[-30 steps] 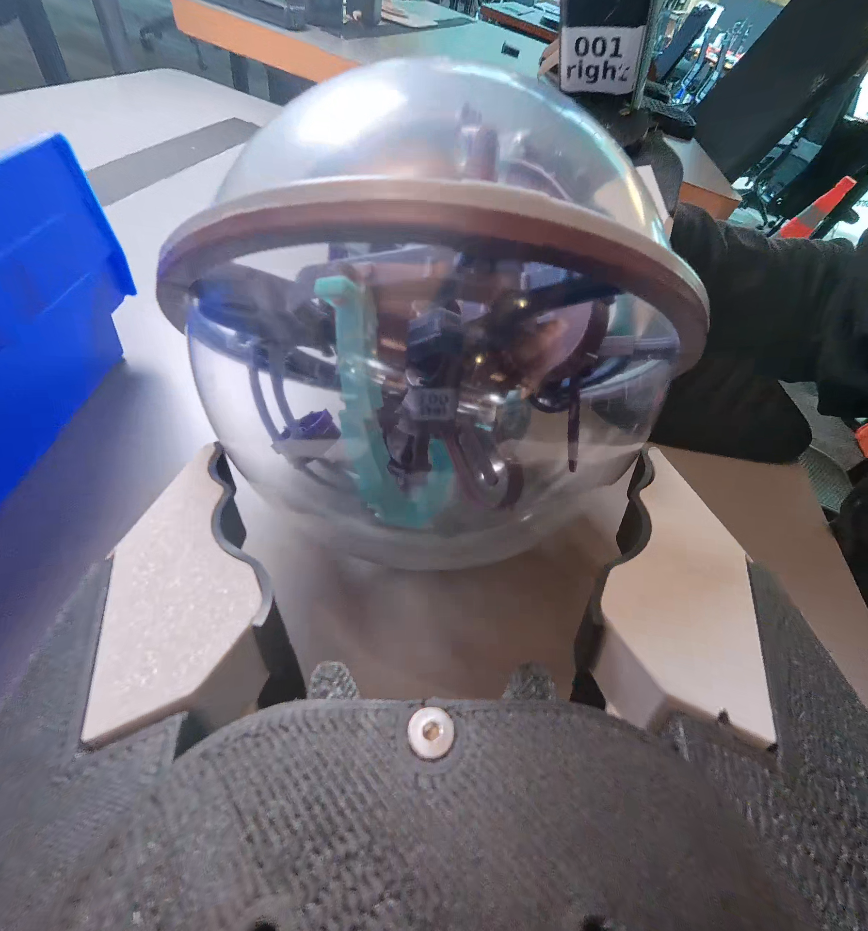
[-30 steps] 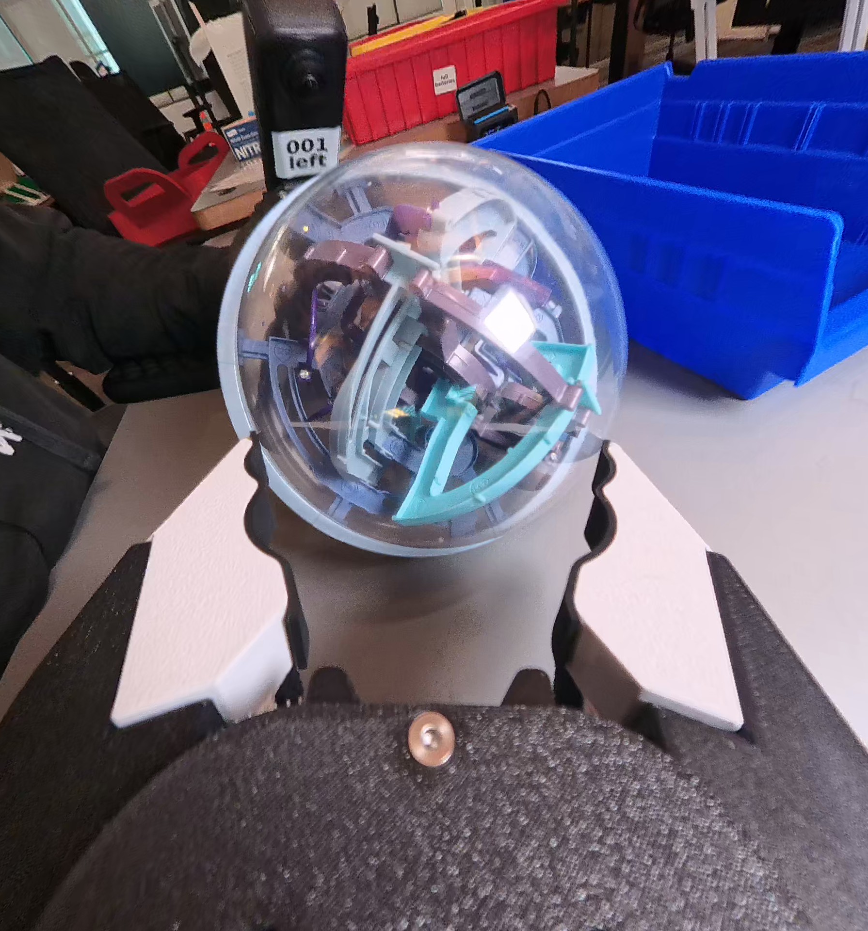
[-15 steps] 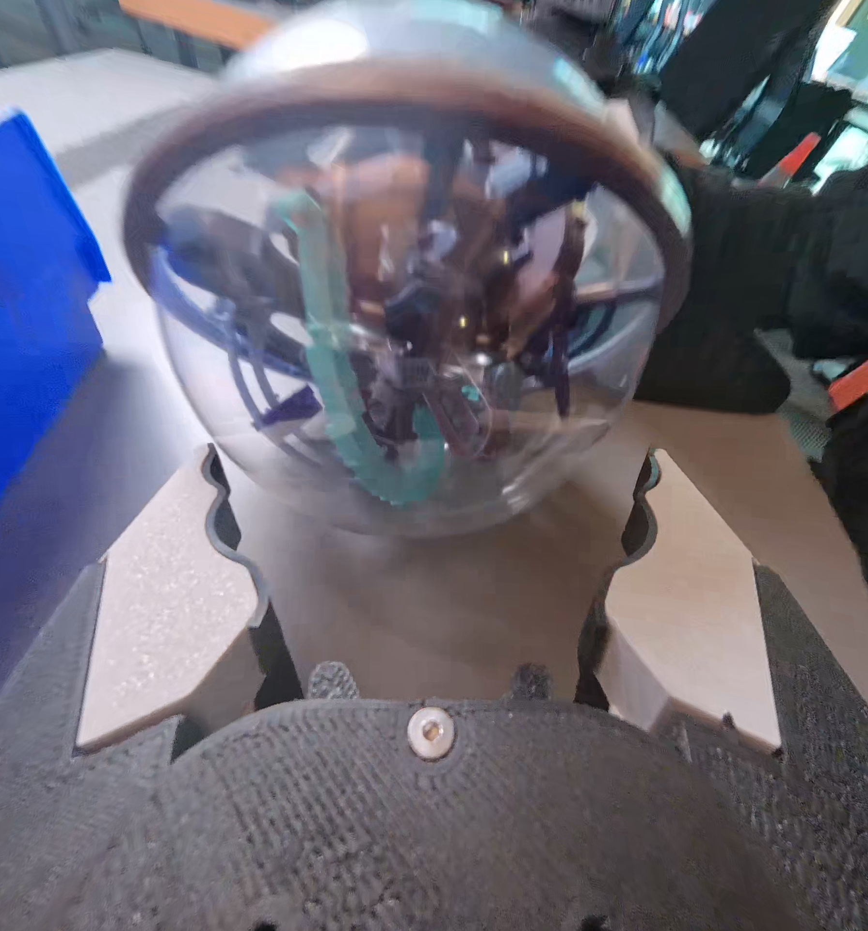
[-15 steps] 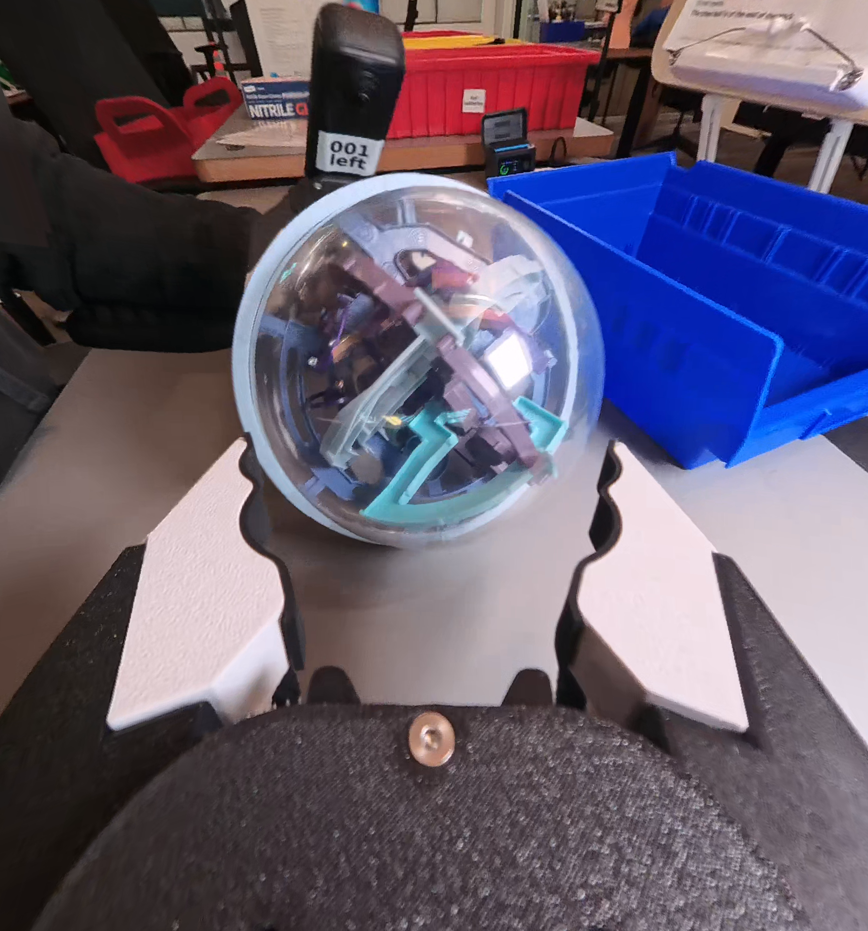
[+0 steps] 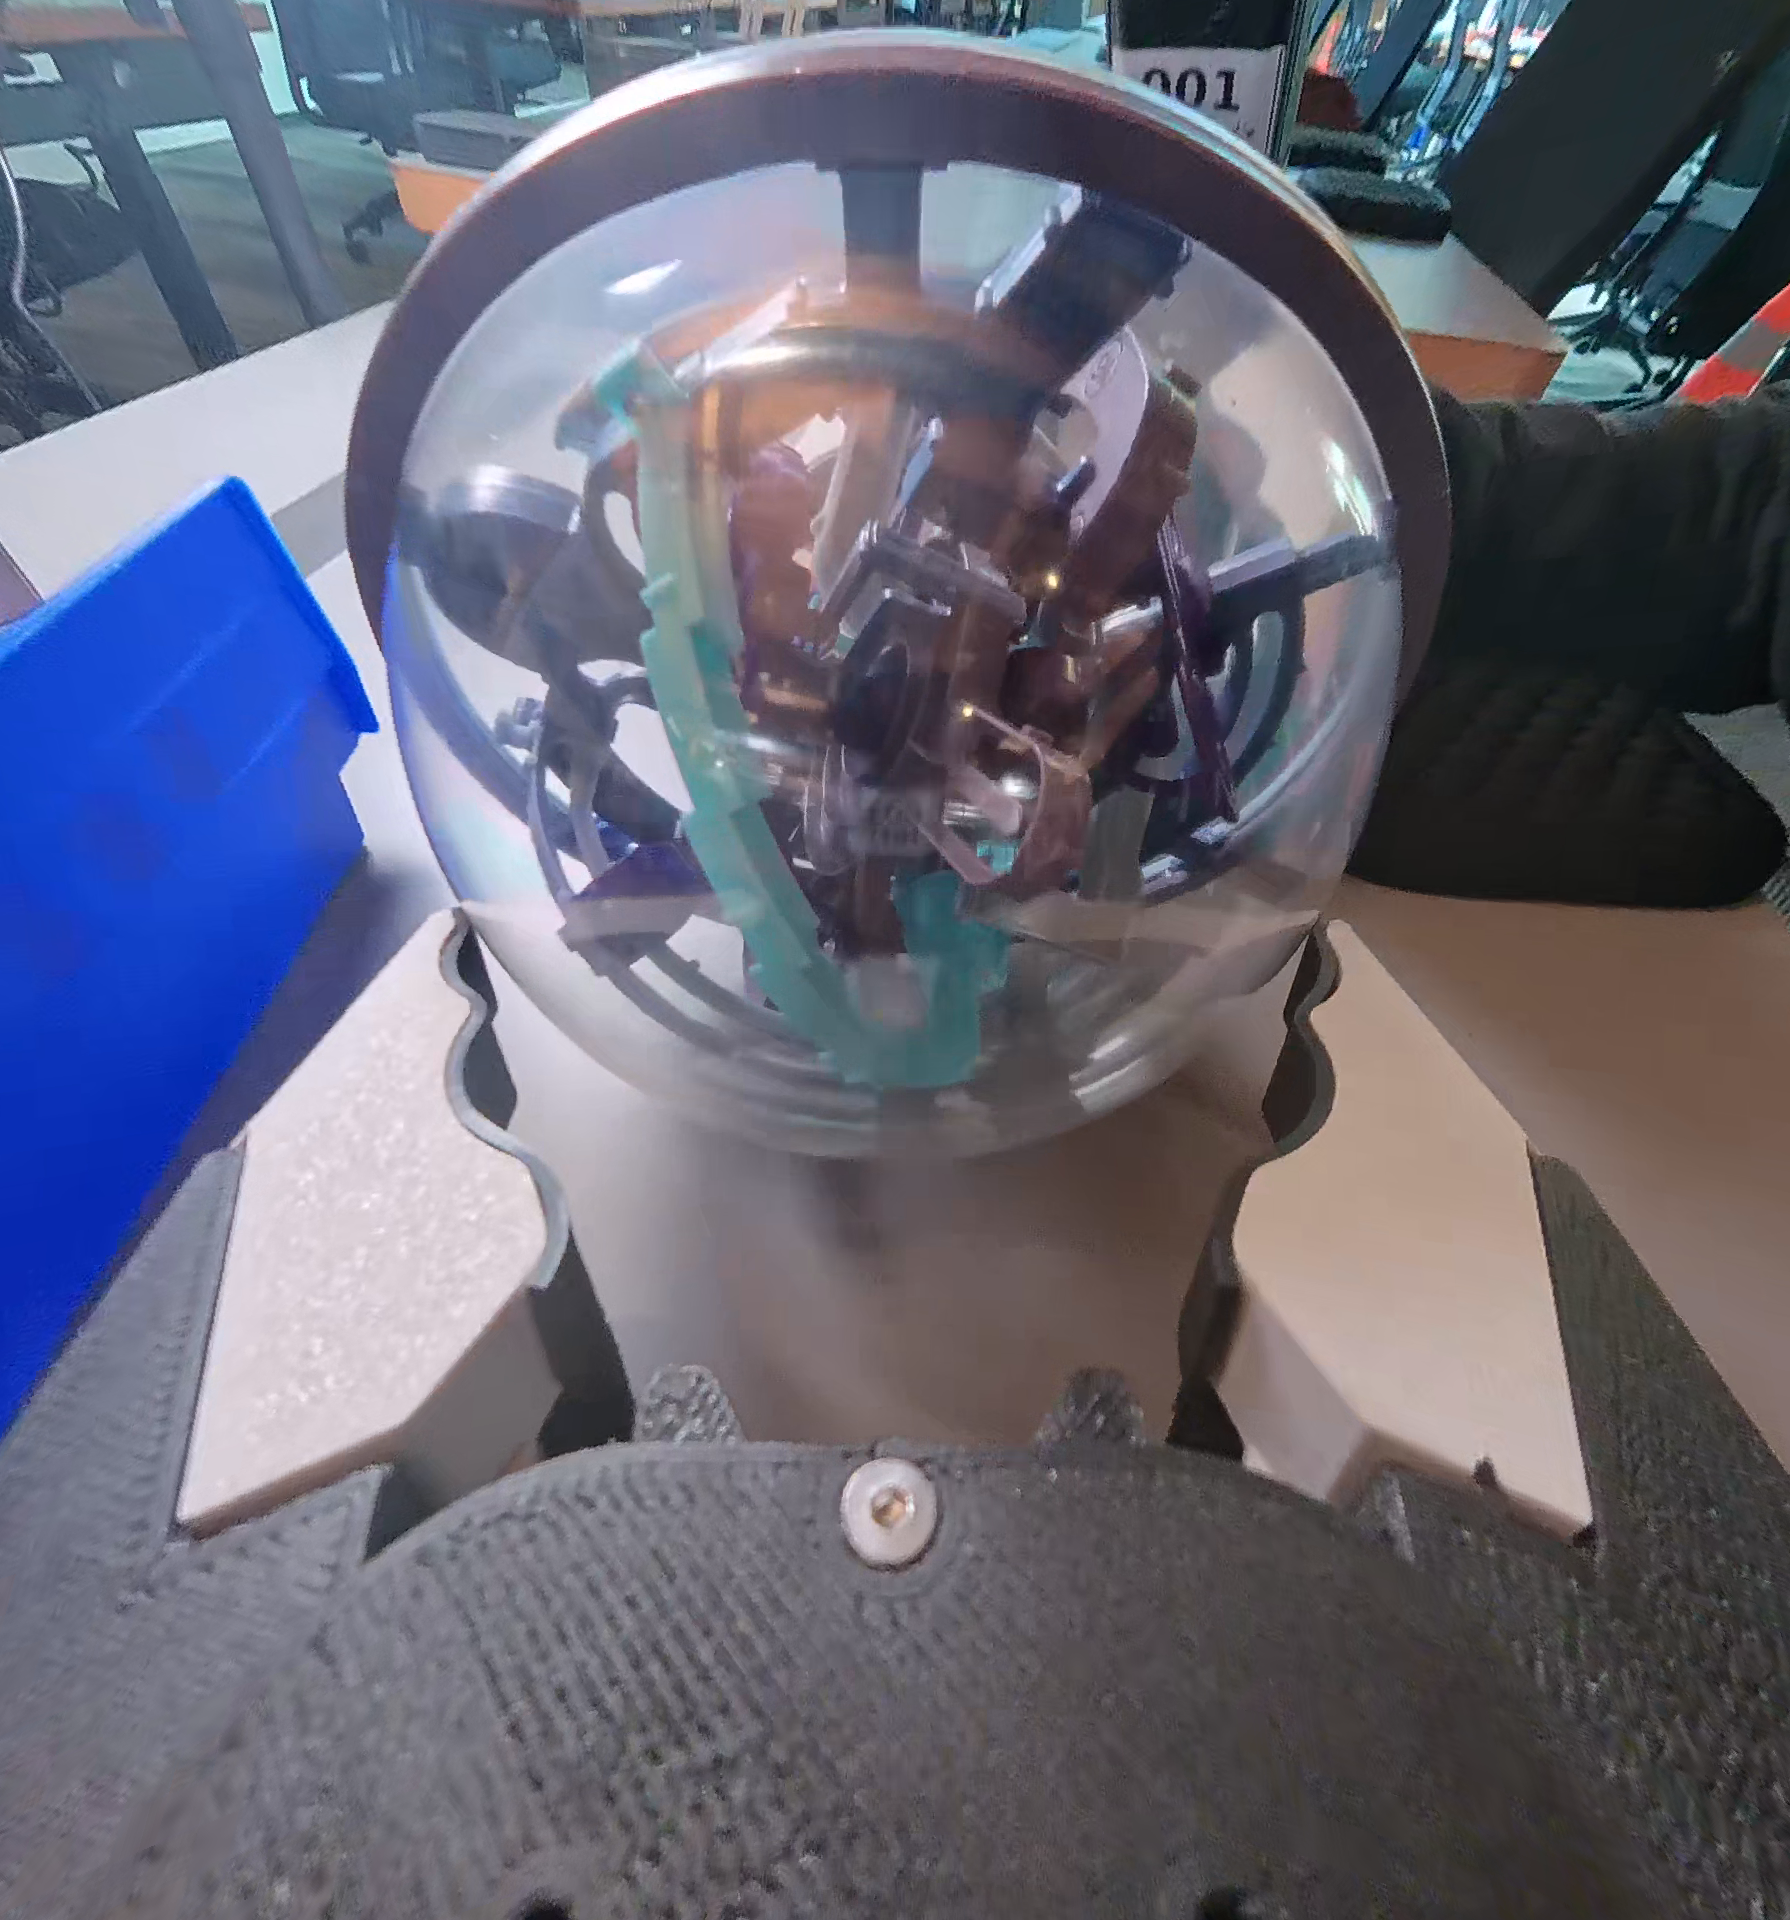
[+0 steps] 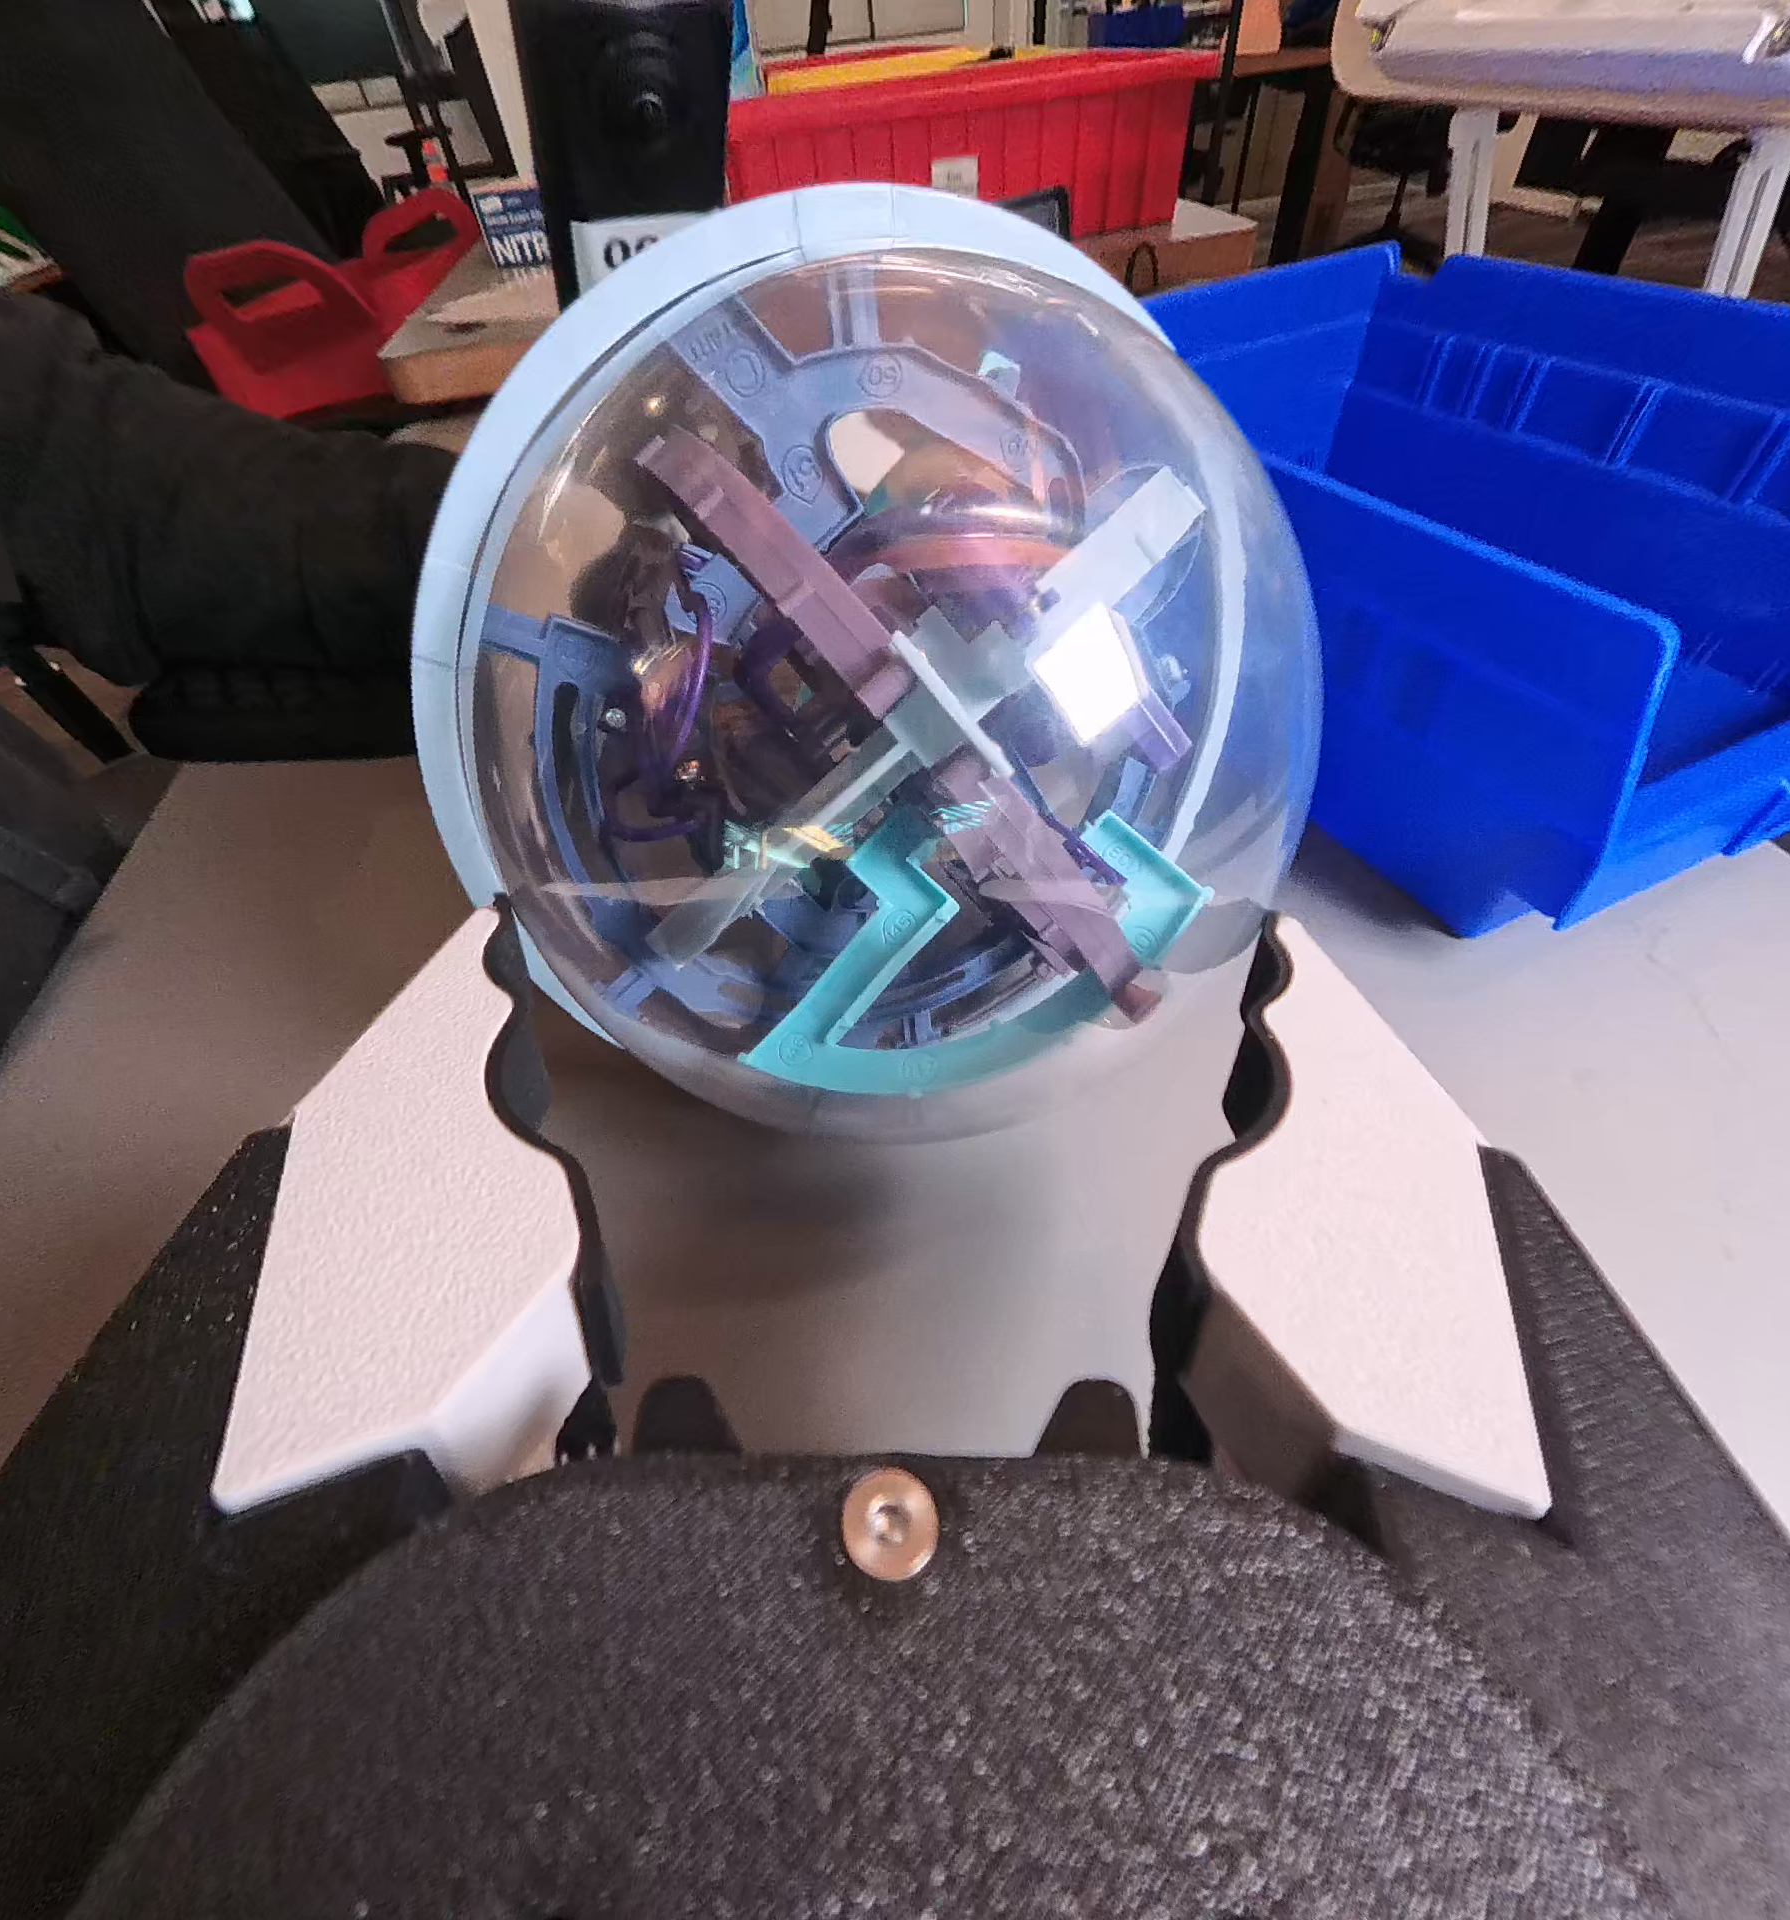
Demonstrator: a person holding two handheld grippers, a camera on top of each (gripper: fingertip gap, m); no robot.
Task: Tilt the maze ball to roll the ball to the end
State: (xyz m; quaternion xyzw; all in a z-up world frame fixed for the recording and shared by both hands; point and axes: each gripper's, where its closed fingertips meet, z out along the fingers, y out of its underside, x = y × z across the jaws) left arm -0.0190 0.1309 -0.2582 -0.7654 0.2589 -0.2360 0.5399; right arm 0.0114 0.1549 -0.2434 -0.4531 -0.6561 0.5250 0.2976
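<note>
Broadly, a grey surface (image 6: 1493, 1091) carries a blue bin (image 6: 1556, 623) just beside the maze ball (image 6: 870, 675); a red crate (image 6: 974, 135) stands behind. Black-gloved hands (image 5: 1556, 665) flank the sphere on opposite sides. The left tool (image 5: 886, 925) and right tool (image 6: 886, 925) face each other, each spread wide, fingertips (image 6: 517, 997) pressed to the sphere's lower flanks. The clear ball appears lifted off the surface, seam ring tilted steeply.

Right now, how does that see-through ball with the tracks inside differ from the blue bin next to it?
The maze ball is round and clear, showing teal and purple tracks; the blue bin is boxy and opaque. The maze ball sits between both grippers' fingers; the bin stands alone on the table, untouched. Both look plastic.
</note>
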